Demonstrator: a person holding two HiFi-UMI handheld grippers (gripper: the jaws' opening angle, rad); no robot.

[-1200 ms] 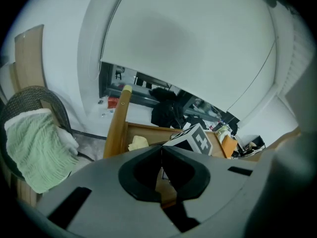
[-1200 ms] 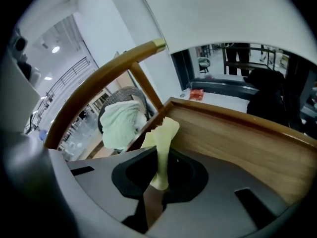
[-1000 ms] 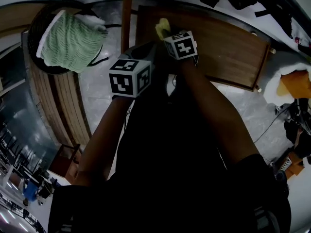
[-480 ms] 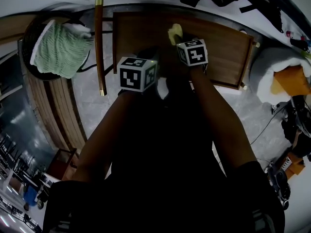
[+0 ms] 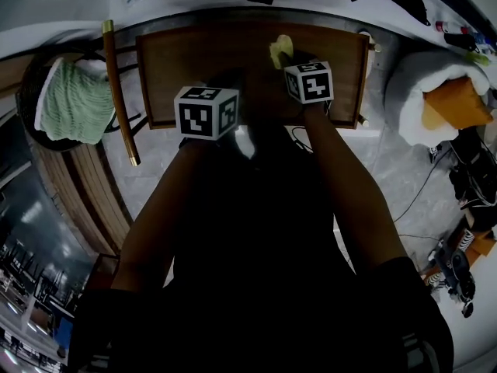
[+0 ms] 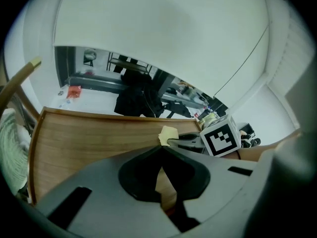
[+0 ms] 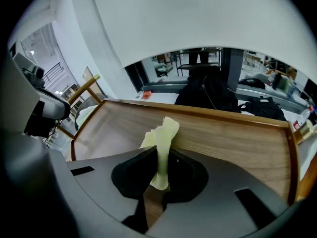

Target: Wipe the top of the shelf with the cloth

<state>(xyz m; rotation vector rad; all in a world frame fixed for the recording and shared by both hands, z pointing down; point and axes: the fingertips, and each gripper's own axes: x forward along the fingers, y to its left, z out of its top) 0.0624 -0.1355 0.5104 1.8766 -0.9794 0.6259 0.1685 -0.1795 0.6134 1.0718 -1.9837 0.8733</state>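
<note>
- Over the wooden shelf top (image 5: 194, 53), near its front edge, the left gripper (image 6: 161, 155) has its jaws pressed together on nothing.
- Just to its right, the right gripper (image 7: 161, 157) pinches the yellow cloth (image 7: 162, 133), which sticks up past its jaws.

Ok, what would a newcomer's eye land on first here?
The yellow cloth, pinched upright in the right gripper over the wooden shelf top. Then the left gripper, shut and empty beside it, and green knitted fabric at the head view's left.

Two grippers (image 6: 161, 152) (image 7: 159, 158), one cloth (image 5: 280, 50), one shelf (image 5: 186, 61).
</note>
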